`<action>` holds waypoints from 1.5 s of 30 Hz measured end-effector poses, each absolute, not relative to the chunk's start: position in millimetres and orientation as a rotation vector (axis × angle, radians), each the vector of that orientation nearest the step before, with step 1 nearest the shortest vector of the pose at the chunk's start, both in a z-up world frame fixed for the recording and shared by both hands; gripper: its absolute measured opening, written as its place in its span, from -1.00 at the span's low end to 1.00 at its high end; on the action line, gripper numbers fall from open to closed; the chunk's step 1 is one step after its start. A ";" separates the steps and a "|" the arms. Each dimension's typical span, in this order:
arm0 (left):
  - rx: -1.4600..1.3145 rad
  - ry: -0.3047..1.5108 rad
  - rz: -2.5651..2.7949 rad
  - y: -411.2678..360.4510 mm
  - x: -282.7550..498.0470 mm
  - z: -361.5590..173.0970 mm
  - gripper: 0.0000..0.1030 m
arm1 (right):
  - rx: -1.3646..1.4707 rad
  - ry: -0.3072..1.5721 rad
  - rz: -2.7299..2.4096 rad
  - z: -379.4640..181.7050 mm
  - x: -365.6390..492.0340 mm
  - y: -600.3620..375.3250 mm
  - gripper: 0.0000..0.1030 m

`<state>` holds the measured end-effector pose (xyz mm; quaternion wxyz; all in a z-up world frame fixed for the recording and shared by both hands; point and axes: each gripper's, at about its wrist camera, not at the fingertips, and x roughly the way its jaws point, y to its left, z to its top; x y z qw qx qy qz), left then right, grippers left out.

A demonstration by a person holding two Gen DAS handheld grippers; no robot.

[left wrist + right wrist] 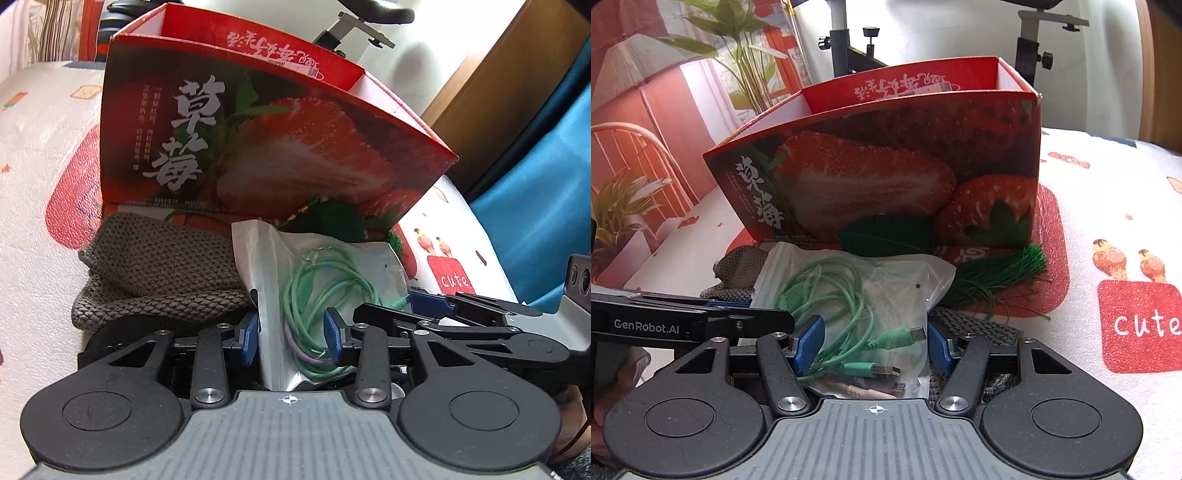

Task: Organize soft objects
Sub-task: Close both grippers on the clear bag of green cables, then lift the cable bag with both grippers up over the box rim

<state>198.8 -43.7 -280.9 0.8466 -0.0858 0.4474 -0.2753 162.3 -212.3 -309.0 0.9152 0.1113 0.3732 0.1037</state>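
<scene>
1. Together, left gripper (291, 332) and right gripper (875, 341) both clamp a clear bag of green cables (857, 295).
2. Bag lies over grey knit (159, 266) before the strawberry box (886, 177) on the patterned mat (1108, 206).

Straight ahead is blocked by the red strawberry box (886, 177), its tall front wall right behind the pile. Its top is open (inside probably empty, hard to see). The patterned mat (1108, 206) right of the box is free.
</scene>
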 end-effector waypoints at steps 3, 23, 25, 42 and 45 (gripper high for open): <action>-0.187 0.950 -0.582 -43.9 199.9 -282.9 -0.22 | 0.236 0.770 0.215 -311.4 162.4 -212.1 0.08; -0.173 0.832 -0.638 -40.1 189.6 -254.9 -0.26 | 0.157 0.639 0.226 -273.3 150.9 -203.1 0.04; -0.172 0.804 -0.640 -37.2 189.6 -245.2 -0.27 | 0.154 0.614 0.232 -262.3 151.6 -202.6 0.04; -0.189 0.692 -0.611 -57.4 270.7 -152.6 -0.27 | 0.058 0.500 0.220 -162.0 241.9 -217.3 0.03; -0.207 0.713 -0.586 -59.8 296.0 -156.6 -0.30 | 0.072 0.558 0.215 -167.2 277.3 -223.9 0.03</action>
